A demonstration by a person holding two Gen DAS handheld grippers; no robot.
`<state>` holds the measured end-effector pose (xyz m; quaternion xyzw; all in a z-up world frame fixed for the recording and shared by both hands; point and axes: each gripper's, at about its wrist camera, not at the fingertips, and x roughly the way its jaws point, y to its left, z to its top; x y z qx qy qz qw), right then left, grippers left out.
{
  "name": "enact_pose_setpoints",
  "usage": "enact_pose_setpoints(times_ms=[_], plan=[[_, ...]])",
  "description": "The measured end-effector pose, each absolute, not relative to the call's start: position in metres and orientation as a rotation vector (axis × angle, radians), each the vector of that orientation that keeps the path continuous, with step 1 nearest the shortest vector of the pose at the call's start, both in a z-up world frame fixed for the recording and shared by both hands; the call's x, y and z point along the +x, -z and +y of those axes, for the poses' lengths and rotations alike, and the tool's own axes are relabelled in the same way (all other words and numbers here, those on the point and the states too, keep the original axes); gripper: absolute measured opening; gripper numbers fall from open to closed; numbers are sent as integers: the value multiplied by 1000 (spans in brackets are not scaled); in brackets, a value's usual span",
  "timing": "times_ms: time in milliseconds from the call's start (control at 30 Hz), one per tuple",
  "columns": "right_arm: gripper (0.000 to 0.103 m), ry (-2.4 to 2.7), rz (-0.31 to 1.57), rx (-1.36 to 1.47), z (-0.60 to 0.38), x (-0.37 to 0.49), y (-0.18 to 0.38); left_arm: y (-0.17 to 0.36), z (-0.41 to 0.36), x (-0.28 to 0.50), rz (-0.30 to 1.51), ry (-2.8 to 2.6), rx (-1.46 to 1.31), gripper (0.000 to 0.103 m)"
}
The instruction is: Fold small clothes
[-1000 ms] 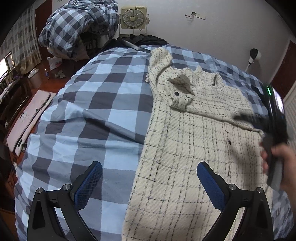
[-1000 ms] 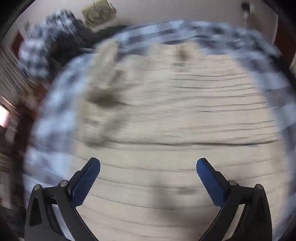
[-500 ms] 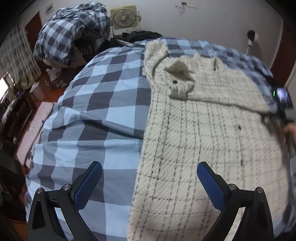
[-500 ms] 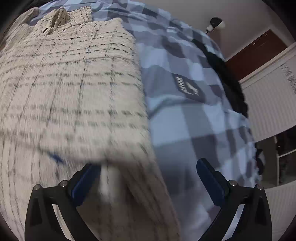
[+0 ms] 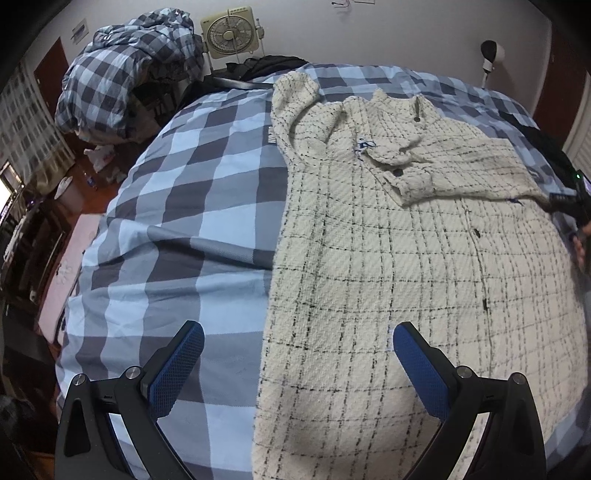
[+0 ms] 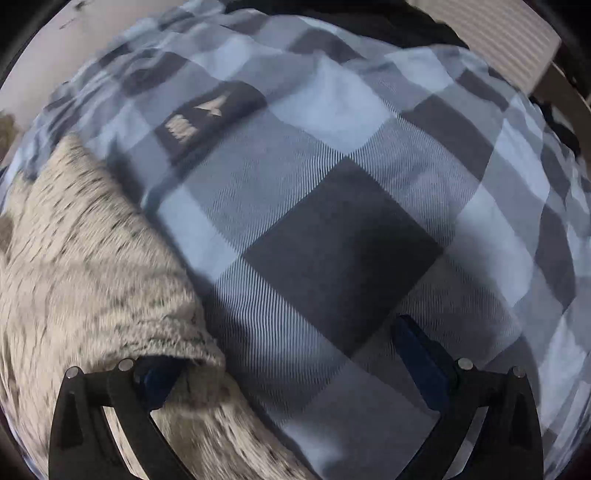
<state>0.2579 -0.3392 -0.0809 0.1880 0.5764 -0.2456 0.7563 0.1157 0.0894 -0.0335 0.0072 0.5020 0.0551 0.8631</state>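
A cream jacket with a black check (image 5: 388,266) lies flat, front up, on the blue checked bedspread (image 5: 192,192). One sleeve (image 5: 461,173) is folded across its chest, and the other sleeve (image 5: 295,99) runs up by the collar. My left gripper (image 5: 297,332) hangs open above the jacket's lower left edge. My right gripper (image 5: 561,201) shows at the jacket's right edge, held by a hand (image 5: 583,243). In the blurred right wrist view the right gripper (image 6: 288,347) is open over the bedspread (image 6: 340,251), and the jacket's edge (image 6: 92,280) drapes over its left finger.
A heap of checked bedding (image 5: 129,74) and a box fan (image 5: 231,35) stand beyond the bed's far left corner. Dark clothes (image 5: 269,64) lie at the head of the bed. A white lamp (image 5: 491,55) stands at the back right, and clutter covers the floor (image 5: 85,177) to the left.
The right gripper has swung from above the jacket to its right edge, now facing the bedspread. The left gripper has drawn back a little and stays open.
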Motion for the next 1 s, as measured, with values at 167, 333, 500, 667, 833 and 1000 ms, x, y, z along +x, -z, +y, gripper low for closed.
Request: enact_pose_setpoints(times_ms=[167, 333, 500, 667, 833, 1000], plan=[[102, 505, 1222, 385, -314, 239, 36, 22, 92, 112, 1021, -109, -18, 103], [102, 638, 1019, 95, -214, 229, -35, 16, 94, 110, 1002, -108, -30, 103], [102, 382, 869, -40, -86, 233, -55, 15, 101, 110, 1000, -125, -46, 103], [102, -3, 1124, -94, 34, 262, 24, 14, 108, 109, 997, -130, -78, 103], [73, -17, 1220, -144, 64, 288, 88, 13, 115, 111, 1001, -120, -121, 103], [20, 10, 1168, 140, 23, 296, 60, 11, 115, 110, 996, -94, -151, 103]])
